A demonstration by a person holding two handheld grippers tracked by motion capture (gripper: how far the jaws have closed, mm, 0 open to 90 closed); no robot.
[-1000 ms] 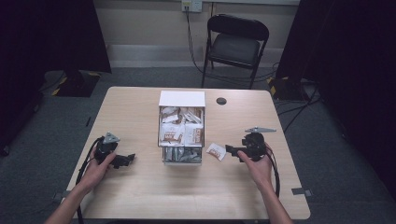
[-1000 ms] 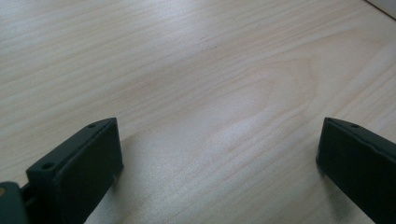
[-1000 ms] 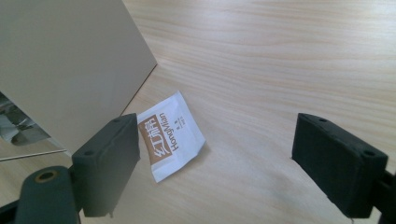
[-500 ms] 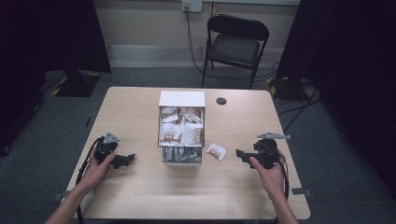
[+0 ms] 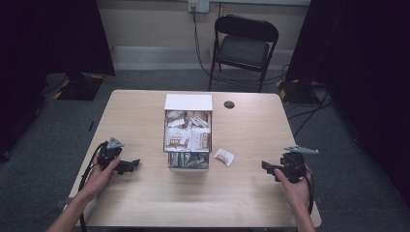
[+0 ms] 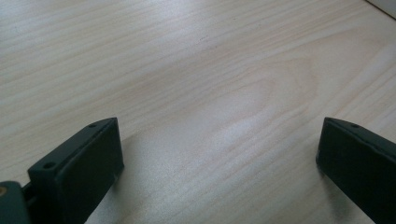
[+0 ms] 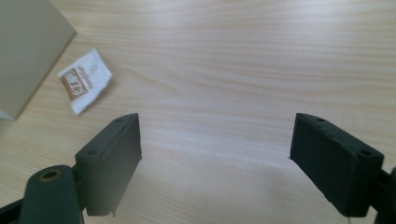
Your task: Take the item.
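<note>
An open white box (image 5: 188, 102) full of small sachets stands in the middle of the wooden table (image 5: 145, 203). One white sachet with brown print (image 5: 224, 157) (image 7: 85, 79) lies flat on the table just right of the box. My right gripper (image 5: 267, 166) (image 7: 217, 163) rests open well to the right of that sachet, jaws wide apart over bare wood, with the box's side (image 7: 25, 46) at the upper left. My left gripper (image 5: 132, 165) (image 6: 219, 163) sits open left of the box, nothing between its jaws.
A small black round cap (image 5: 229, 104) lies on the table behind the box's right side. A black folding chair (image 5: 245, 46) stands beyond the far edge. Cables trail from both grippers toward the near edge.
My right gripper has let go of the sachet beside the box and drawn back to the right, away from it. The left gripper has stayed put.
</note>
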